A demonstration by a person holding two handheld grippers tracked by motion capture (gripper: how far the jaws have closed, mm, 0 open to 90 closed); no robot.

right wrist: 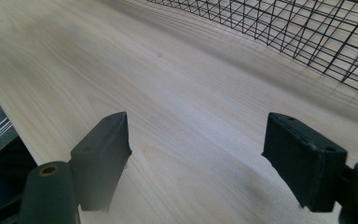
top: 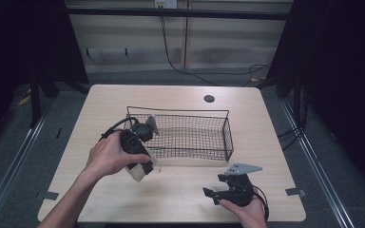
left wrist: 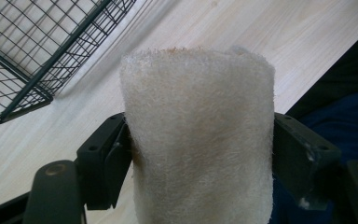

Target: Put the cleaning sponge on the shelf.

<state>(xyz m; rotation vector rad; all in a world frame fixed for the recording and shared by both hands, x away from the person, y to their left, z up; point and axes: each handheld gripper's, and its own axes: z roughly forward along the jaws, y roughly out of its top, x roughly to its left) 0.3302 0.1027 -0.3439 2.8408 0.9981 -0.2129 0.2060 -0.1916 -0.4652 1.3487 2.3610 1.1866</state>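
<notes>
A cream fuzzy roll [left wrist: 200,135], felt-like, stands between the jaws of my left gripper [left wrist: 200,154], which is shut on it. From the high view the left gripper [top: 141,172] hovers just in front of the black wire basket's [top: 227,132] near-left corner, with the pale roll [top: 138,174] poking out below the person's hand. My right gripper [top: 213,194] rests low near the table's front edge, right of centre, jaws wide apart with nothing between them. In the right gripper view its gripper [right wrist: 196,149] faces bare wood.
The wire basket [left wrist: 32,74] sits mid-table on the light wooden table [top: 100,104]. A dark round hole [top: 209,99] lies behind the basket. The basket's mesh [right wrist: 307,32] lies ahead of the right gripper. Dark curtains flank the table.
</notes>
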